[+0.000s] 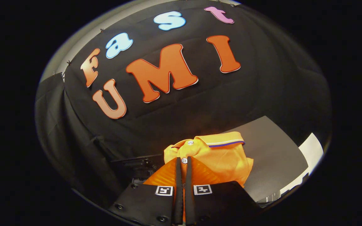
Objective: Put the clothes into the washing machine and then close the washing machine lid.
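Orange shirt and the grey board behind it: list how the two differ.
The orange shirt is bunched and creased, while the grey board lies flat and smooth. The shirt is bright, with a striped collar and pale buttons; the board is dull and plain. The shirt is pinched in the tool, whose fingers are closed on its fabric; the board lies beyond the fingers, untouched by them.

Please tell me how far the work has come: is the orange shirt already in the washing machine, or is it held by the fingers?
Done: the gripper has its fingers closed on the button placket of the orange polo shirt, which looks lifted above the grey surface. In hand: carrying the shirt. Left: putting it into the washing machine and closing the lid.
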Available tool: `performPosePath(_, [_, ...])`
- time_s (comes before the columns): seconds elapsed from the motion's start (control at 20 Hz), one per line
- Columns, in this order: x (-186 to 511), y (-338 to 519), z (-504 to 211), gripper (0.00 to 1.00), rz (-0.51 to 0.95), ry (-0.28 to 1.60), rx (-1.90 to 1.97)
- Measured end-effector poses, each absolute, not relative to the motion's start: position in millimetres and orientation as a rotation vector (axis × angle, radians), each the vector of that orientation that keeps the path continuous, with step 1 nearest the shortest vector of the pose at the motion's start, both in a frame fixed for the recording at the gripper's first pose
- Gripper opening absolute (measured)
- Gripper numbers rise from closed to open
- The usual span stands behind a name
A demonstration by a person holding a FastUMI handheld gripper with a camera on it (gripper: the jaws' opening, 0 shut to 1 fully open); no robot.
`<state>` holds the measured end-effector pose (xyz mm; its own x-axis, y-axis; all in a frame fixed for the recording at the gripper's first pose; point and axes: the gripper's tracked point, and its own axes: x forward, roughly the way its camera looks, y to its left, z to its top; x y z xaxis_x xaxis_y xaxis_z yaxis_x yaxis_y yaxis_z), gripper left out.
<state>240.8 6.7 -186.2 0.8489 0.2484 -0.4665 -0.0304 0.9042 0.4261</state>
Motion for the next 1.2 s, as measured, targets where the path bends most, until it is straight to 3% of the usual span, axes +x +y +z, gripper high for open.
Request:
performPosePath(0.6, [213,156,-141,0.1,0.311,0.494,0.452])
performPosePath(1.2, [215,273,-208,0.1,0.404,0.61,0.431])
